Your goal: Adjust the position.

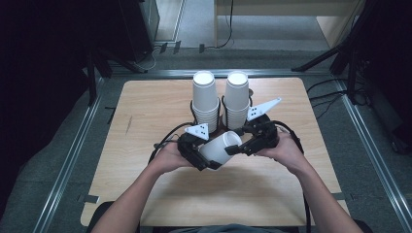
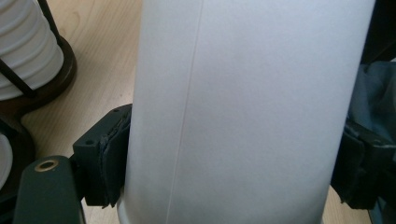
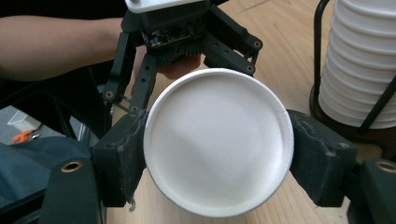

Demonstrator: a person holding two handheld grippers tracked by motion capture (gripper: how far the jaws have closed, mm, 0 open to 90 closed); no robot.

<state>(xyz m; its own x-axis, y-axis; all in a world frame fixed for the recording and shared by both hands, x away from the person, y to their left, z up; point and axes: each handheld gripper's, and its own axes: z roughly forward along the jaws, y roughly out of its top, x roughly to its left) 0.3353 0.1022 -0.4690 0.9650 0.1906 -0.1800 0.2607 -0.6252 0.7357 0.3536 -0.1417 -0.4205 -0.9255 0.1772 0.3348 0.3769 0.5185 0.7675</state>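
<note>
Gripping smooth white paper cup (image 1: 221, 149) | left gripper (image 1: 194, 150) jaws clamp its wall | right gripper (image 1: 252, 141) jaws pinch its round base

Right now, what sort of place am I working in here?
Likely a lab or recording setup, not a café: a small wooden table framed by metal rails on a grey floor, tripod legs and cables around it, and two stacks of paper cups in holders.

Wooden table (image 1: 145, 121), seemingly grey floor (image 1: 63, 160).
</note>
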